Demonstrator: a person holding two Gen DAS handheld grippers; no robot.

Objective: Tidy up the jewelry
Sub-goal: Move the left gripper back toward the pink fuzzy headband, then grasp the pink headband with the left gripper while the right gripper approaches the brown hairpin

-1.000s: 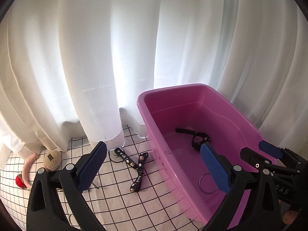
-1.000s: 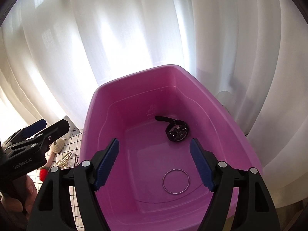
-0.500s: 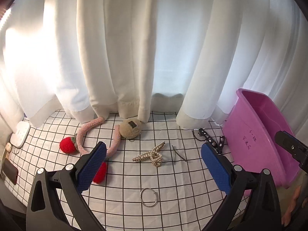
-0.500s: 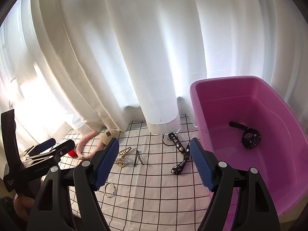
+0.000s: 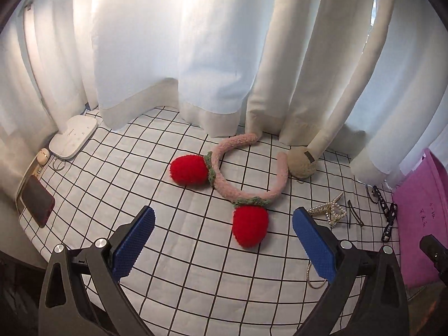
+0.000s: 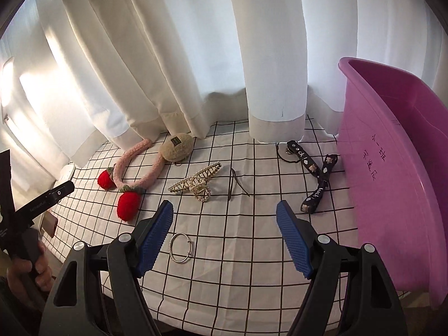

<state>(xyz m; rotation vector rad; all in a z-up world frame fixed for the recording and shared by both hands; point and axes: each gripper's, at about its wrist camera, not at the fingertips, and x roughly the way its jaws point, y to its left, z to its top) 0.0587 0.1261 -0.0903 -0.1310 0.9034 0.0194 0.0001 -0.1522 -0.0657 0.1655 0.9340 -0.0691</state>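
A pink fuzzy headband with two red strawberries [image 5: 246, 193] [image 6: 131, 173] lies on the checked cloth [image 5: 168, 201], and my left gripper [image 5: 224, 238] hovers open just in front of it, empty. My right gripper [image 6: 224, 229] is open and empty above a silver ring [image 6: 181, 244]. Beyond it lie a pearl claw clip [image 6: 196, 185] [image 5: 329, 210], a dark hairpin [image 6: 235, 183] and a black printed strap [image 6: 313, 173] [image 5: 387, 218]. The pink tub [image 6: 392, 182] [image 5: 422, 224] stands at the right; its inside is hidden.
A beige plush pouch [image 6: 177, 145] [image 5: 302, 163] rests by the white curtains [image 5: 210, 56] that hang over the back of the cloth. At the far left lie a white device [image 5: 73, 135] and a dark phone [image 5: 37, 203]. A hand [image 6: 25, 274] holds the left gripper.
Both grippers have swung left, away from the tub's inside and down toward the cloth. The left one now faces the strawberry headband, the right one the ring and clip. Both stayed open.
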